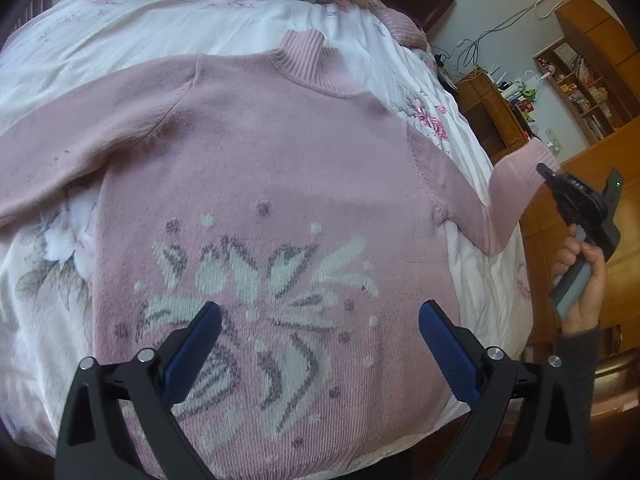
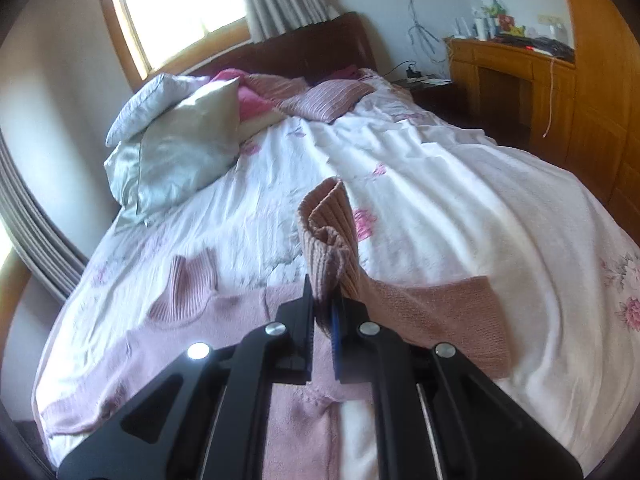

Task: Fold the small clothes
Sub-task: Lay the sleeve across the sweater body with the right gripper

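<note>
1. The pink sweater (image 1: pixel 256 168) lay flat on the bed (image 1: pixel 132 28), front side up. Its big white and grey flower pattern (image 1: pixel 256 300) showed, and its neck pointed toward the pillows (image 2: pixel 180 148).

2. The body of the sweater was not folded at all. The sleeve on the left of the left wrist view (image 1: pixel 60 152) was spread out to the side on the bed cover.

3. The right gripper (image 2: pixel 322 312) was closed tight on the cuff of the other sleeve (image 2: pixel 328 232). The cuff stuck up between its jaws. That sleeve was lifted off the bed, and it bent back down to the shoulder.

4. The left gripper (image 1: pixel 320 324) was wide open and held nothing. It hung over the lower part of the sweater, above the flower. I could not tell if it touched the cloth.

5. A person's hand (image 1: pixel 580 280) held the handle of the right gripper, off the side of the bed.

6. So the job looked like it was just starting. My guess was that the sleeve was about to be laid across the chest. After that, the other sleeve and the body were left to fold.

7. There were some small light marks on top of the right gripper in the left wrist view. They were too small to read. I saw no tag or brand on the sweater.
</note>
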Available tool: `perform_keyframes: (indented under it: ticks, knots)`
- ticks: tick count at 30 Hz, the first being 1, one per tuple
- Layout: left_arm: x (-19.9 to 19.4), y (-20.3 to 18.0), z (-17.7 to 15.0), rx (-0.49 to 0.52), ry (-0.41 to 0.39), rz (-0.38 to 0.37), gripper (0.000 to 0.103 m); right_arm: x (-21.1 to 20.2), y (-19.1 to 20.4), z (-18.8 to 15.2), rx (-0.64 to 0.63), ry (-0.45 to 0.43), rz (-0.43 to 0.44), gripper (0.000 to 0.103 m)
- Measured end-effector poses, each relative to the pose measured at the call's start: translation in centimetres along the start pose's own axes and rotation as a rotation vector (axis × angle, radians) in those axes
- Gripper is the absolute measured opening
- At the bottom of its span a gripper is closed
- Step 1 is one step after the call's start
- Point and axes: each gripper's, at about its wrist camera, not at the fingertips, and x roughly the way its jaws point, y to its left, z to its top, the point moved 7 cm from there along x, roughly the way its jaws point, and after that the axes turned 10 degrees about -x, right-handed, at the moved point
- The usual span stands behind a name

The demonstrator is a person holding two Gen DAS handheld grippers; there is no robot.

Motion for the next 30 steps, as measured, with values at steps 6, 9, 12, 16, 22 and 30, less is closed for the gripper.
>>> perform_keyframes:
  ticks: [6,9,12,16,22,30]
  knots:
    - [1.8,-1.5,2.1,0.011,-0.010,-0.092,0.099,6.3,8.1,-6.2,-0.189,0.116,-0.043,0.005]
    - [2.6,-2.8,3.4,0.006,-0.013,-0.146,0.099,9.3,10.7,-9.9,-0.294,0.181,-0.073,0.005]
    - [3.6,-4.6,5.4,-0.012,-0.009,-0.217,0.099,10.7,12.2,-12.9,-0.388,0.230,-0.093,0.011]
    - [6.1,-7.2,8.2,-0.024,0.011,-0.285,0.099,9.0,12.8,-15.0,-0.418,0.251,-0.036,0.059]
    - [13.7,-10.6,10.7,-0.150,0.178,-0.407,0.099,-1.0,9.0,-19.1,-0.192,0.198,0.120,0.062]
    - [21.9,-12.8,10.9,-0.134,0.271,-0.254,0.099,-10.3,5.6,-29.1,0.036,0.258,0.222,0.064]
